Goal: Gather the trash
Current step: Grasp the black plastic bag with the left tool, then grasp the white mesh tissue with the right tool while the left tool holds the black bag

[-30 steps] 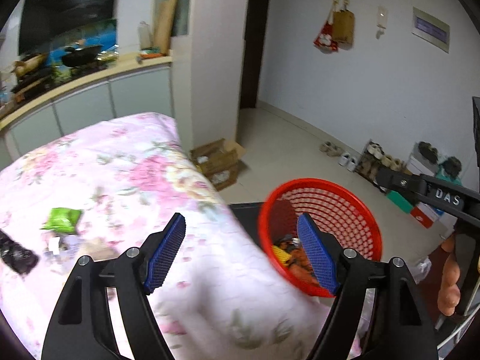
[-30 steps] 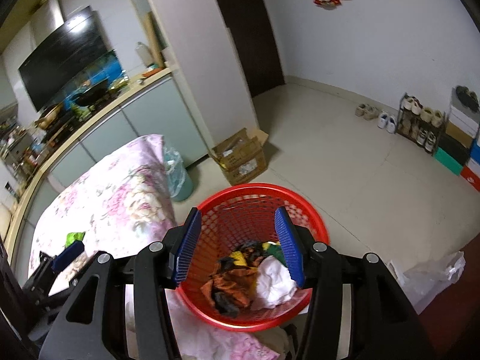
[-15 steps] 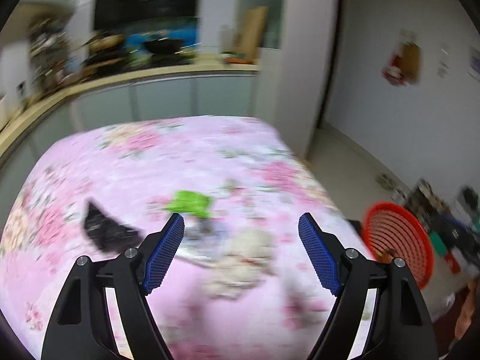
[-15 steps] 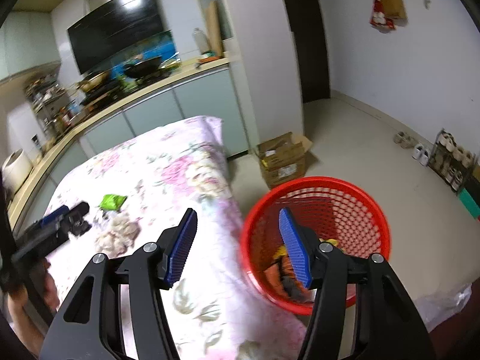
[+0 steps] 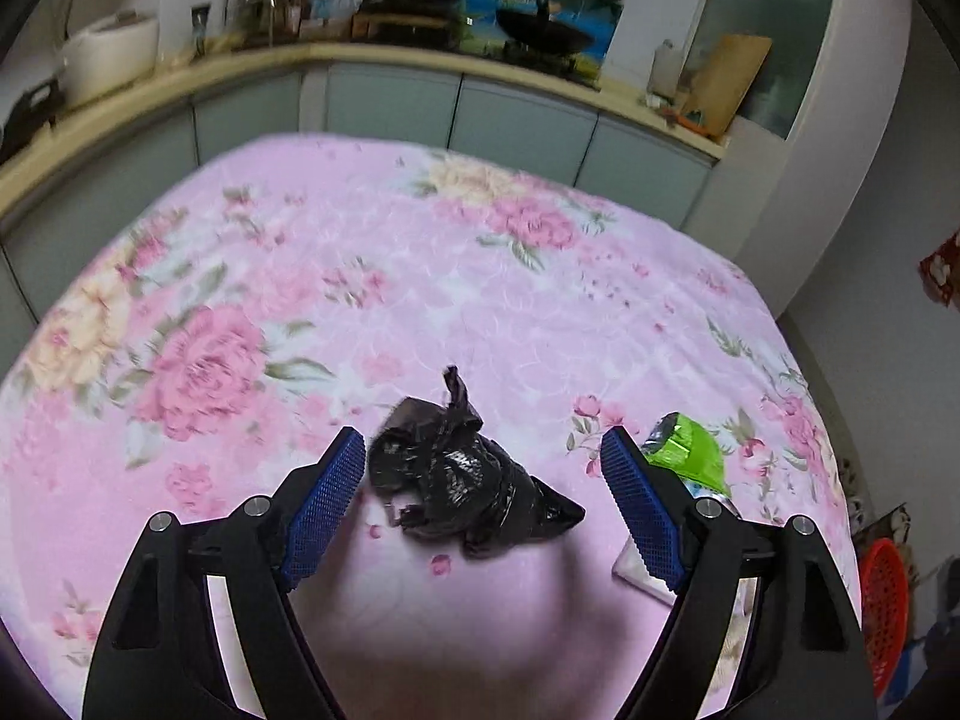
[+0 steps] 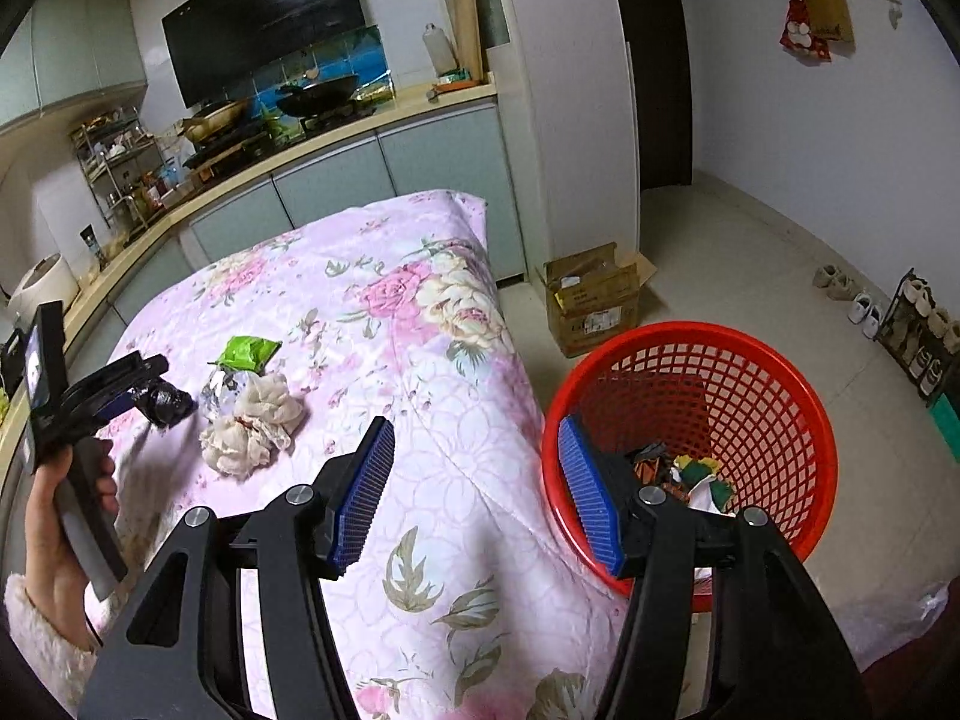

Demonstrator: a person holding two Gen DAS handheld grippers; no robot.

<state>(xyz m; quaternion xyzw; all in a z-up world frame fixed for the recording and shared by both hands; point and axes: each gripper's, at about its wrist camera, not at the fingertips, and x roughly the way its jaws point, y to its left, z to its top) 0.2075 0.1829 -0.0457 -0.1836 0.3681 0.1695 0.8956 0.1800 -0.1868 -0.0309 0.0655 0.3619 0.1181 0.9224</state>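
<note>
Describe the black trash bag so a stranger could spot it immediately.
Find the table covered in a pink floral cloth, in front of the kitchen counter. Among the litter on it, the black trash bag lies crumpled between the opening fingers of the left gripper, untouched. It is glossy black with a twisted tail; the neighbouring green wrapper and beige rag are not.
</note>
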